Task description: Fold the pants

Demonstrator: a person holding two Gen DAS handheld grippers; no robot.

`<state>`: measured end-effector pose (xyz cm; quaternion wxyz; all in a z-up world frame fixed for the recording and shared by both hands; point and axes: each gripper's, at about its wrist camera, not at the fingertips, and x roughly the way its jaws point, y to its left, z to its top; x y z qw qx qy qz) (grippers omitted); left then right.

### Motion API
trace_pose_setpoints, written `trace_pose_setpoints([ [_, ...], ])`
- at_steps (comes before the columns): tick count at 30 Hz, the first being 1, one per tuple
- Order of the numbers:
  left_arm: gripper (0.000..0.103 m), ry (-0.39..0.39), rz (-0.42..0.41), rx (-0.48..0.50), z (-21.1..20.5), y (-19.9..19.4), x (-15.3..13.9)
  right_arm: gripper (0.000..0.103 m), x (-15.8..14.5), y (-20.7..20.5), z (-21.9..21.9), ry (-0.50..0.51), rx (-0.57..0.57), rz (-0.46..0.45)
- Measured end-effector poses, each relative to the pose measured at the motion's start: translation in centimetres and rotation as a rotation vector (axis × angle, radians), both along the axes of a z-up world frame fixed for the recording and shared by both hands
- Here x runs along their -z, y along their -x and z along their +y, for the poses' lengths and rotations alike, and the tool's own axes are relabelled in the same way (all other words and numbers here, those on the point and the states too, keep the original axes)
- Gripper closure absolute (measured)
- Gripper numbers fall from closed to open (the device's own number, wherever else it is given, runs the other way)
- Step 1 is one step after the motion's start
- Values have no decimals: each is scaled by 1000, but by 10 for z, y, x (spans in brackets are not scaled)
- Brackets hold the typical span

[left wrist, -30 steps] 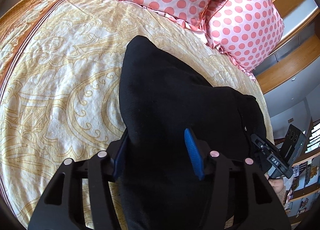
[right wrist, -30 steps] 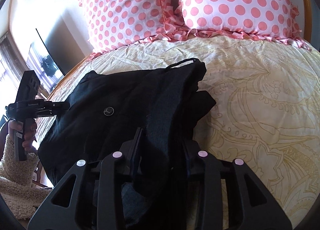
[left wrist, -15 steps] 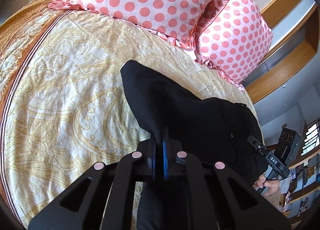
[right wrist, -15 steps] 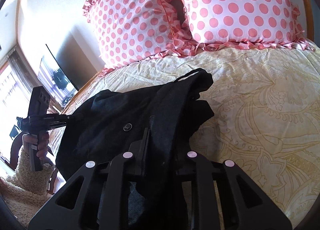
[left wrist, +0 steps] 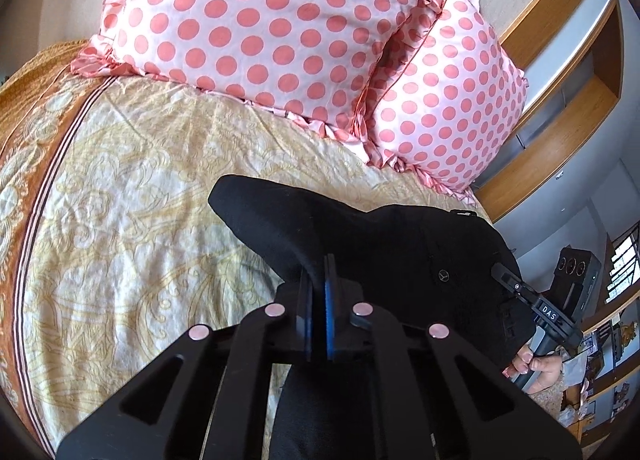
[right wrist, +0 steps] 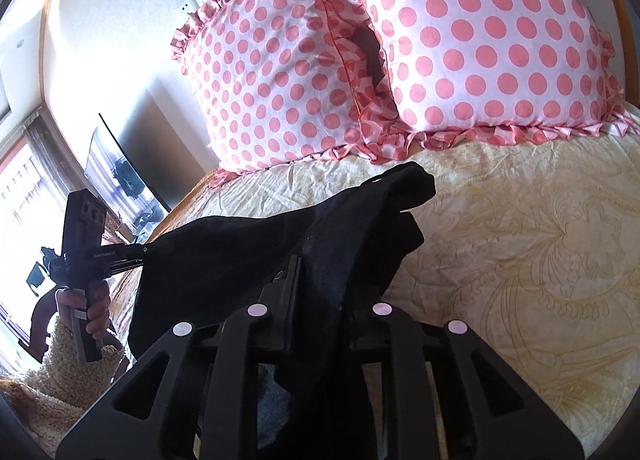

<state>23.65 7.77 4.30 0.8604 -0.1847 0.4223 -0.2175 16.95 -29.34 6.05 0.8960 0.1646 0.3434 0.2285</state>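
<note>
We count 1 pair of black pants [left wrist: 400, 252], bunched above the bedspread [left wrist: 132, 195]. Behind the pants, against the headboard end, we see 2 pink polka-dot pillows [left wrist: 260, 31], side by side and touching. There is 1 yellow patterned bedspread under the pants. We count 2 grippers at the pants: the left gripper [left wrist: 319, 300] and the right gripper [right wrist: 320, 292], 1 at each end of the cloth. In the right wrist view, left of the pants, we see 1 dark screen [right wrist: 120, 175] on the wall, and 1 hand [right wrist: 90, 306] with 1 fleecy sleeve [right wrist: 60, 364].
</note>
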Motion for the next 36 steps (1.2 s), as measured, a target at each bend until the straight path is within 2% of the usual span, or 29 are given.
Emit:
trace_pose_setpoints([
  [4,99,-2,-54,-27,-4,-28,-19,88,-12,-30,-6,-14,34,-33],
  [7,99,-10,-57,-76,-3,-56,-18,90,-8,-57,-14,6,92,-21],
  [10,99,-48,46,-126,-2,-83,14,90,18,-82,-14,82,148,65],
  [12,97,-32,129,-149,4,-92,42,90,37,-88,-12,113,160,138],
  [13,92,-21,147,-157,7,-92,49,90,41,-88,-12,118,166,149],
  [14,78,-10,157,-171,11,-92,54,90,41,-86,-14,129,184,148],
  [15,70,-6,157,-189,16,-90,54,90,39,-83,-17,139,207,143],
  [17,48,-16,150,-240,27,-85,51,89,29,-75,-22,142,248,113],
  [19,41,-39,112,-289,35,-74,40,89,17,-64,-21,152,255,74],
  [21,35,-98,34,-328,33,-57,22,89,8,-50,-8,155,212,44],
  [23,20,-122,-46,-287,20,-39,7,89,5,-35,14,184,152,24],
  [24,18,-121,-68,-248,8,-29,3,89,6,-28,22,195,132,22],
  [26,16,-115,-103,-135,-20,-13,-1,89,11,-21,37,196,90,39],
  [28,14,-153,-112,-41,-49,-7,2,89,16,-19,45,192,73,62],
  [30,14,-200,-100,6,-70,-9,14,89,22,-20,50,203,77,79],
  [32,14,-240,-32,-1,-74,-22,33,89,36,-23,50,228,103,142],
  [33,16,-231,39,-19,-69,-33,48,89,47,-25,48,233,109,194],
  [34,26,-192,113,-30,-60,-43,62,89,58,-28,43,201,105,234],
  [35,23,-130,98,-58,-50,-43,65,89,63,-27,37,141,115,233],
  [36,27,-136,105,-86,-45,-45,66,89,65,-27,32,103,118,247],
])
